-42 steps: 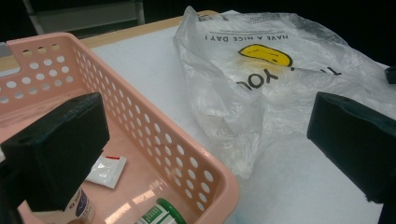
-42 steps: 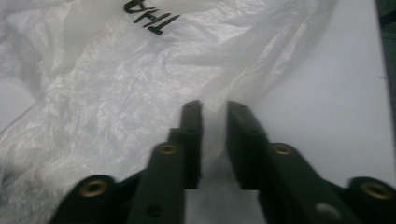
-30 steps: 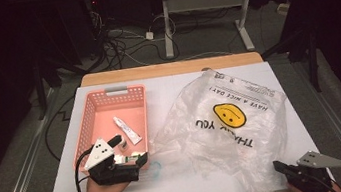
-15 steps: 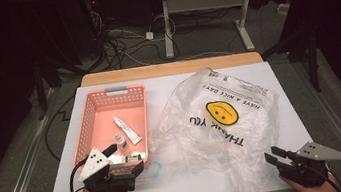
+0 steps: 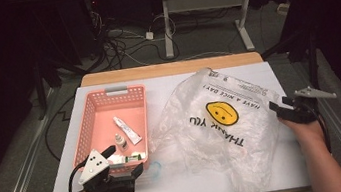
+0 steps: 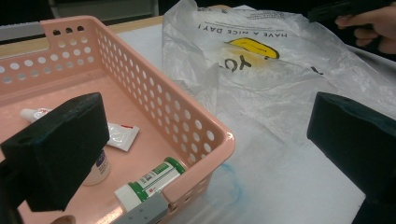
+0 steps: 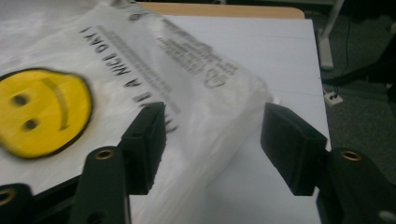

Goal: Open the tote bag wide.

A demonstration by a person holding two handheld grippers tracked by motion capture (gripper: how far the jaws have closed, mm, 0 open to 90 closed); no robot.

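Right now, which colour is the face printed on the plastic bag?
Yellow, with dark eyes; the face shows best in the right gripper view.

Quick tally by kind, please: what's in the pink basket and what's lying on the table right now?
Pink basket: 1
Tube: 1
Small dropper bottle: 1
Green-capped stick: 1
Clear plastic bag with smiley: 1
Total: 5

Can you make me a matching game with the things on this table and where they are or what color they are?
Things:
1. basket
2. bag
3. tube
4. smiley face

Clues:
A. yellow, printed on the bag
B. pink, with little holes in its walls
C. clear plastic, lying crumpled on the table
D. white, lying inside the basket

Pairs: 1-B, 2-C, 3-D, 4-A
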